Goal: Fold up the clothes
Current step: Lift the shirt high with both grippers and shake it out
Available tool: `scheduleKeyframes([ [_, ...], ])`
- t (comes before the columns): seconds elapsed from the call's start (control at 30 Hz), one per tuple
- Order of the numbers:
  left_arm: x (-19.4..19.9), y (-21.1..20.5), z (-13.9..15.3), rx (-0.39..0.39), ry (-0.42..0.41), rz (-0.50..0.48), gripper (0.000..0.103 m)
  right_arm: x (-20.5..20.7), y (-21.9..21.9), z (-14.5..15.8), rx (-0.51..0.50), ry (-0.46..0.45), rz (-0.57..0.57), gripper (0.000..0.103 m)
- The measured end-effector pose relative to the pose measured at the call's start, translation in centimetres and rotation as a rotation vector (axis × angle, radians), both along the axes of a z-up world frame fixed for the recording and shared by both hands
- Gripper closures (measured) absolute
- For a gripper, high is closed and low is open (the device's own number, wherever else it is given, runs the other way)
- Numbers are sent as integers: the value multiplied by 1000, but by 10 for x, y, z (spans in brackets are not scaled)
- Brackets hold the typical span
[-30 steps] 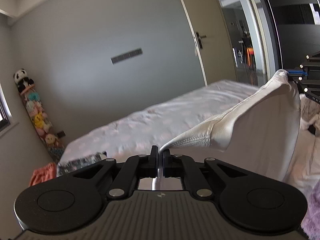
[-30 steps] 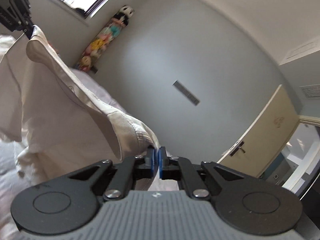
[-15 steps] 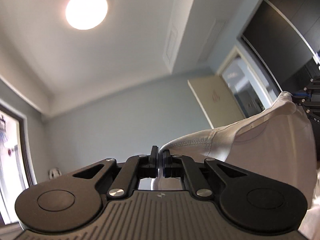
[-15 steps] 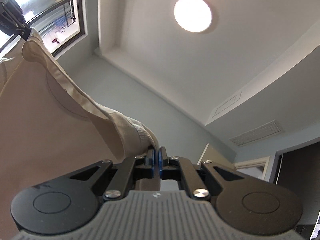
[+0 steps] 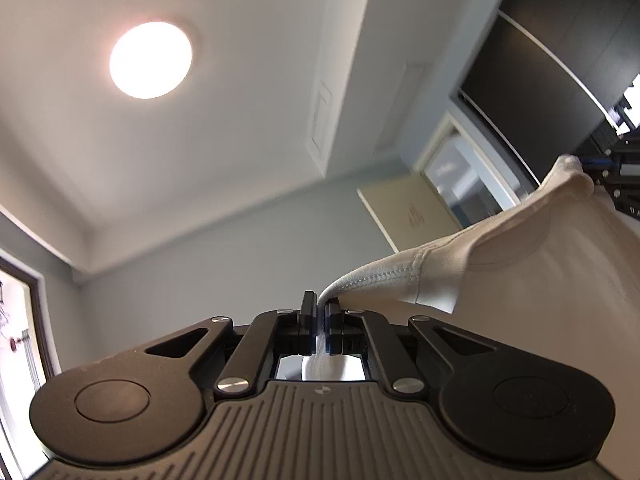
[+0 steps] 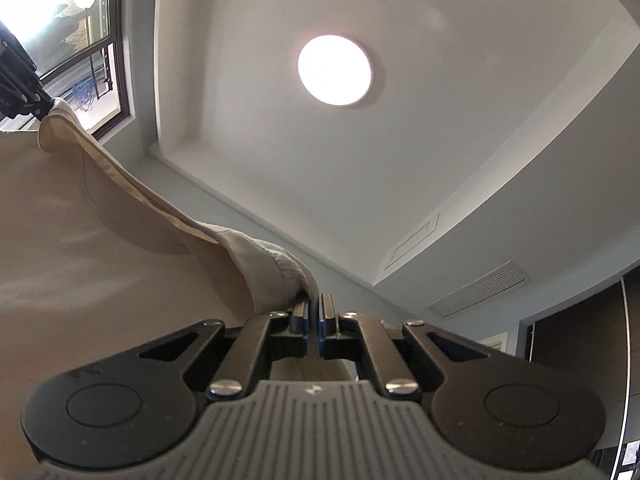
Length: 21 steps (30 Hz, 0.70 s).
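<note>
The cream garment [image 5: 540, 272] is clamped by the left gripper [image 5: 320, 312] and right gripper [image 6: 314, 312]; the ceiling lamp [image 6: 335, 70] is seen at upper centre, unobstructed.

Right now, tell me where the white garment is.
The white garment hangs stretched between the left gripper and right gripper, below the ceiling light.

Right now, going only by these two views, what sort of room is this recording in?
Likely a room in a home, perhaps a bedroom, though only its upper part shows: a round ceiling light, a window, a dark wardrobe and a pale door. A white garment hangs between the two grippers.
</note>
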<state>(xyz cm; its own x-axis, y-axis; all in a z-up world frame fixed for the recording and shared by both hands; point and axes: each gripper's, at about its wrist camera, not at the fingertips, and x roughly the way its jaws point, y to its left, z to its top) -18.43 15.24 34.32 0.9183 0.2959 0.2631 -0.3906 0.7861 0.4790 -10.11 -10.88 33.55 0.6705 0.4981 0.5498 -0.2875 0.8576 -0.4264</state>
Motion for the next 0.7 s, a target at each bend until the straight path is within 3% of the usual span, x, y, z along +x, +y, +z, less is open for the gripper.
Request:
scheduleKeyframes([
  [0.1,32,18,-29,-45,122,9,101,27,20,-27,-62,79,-2,98],
  [0.3,131,83,-108,-191,383,41,101,113,87,-107,-234,320,23,98],
  [0.5,242,153,-214,-347,635,94,101,211,171,-214,-394,592,37,98],
  [0.6,303,182,-258,-430,727,129,101,269,208,-267,-445,711,37,98],
  [0.7,352,211,-296,-466,793,178,101,320,250,-314,-474,815,27,98],
])
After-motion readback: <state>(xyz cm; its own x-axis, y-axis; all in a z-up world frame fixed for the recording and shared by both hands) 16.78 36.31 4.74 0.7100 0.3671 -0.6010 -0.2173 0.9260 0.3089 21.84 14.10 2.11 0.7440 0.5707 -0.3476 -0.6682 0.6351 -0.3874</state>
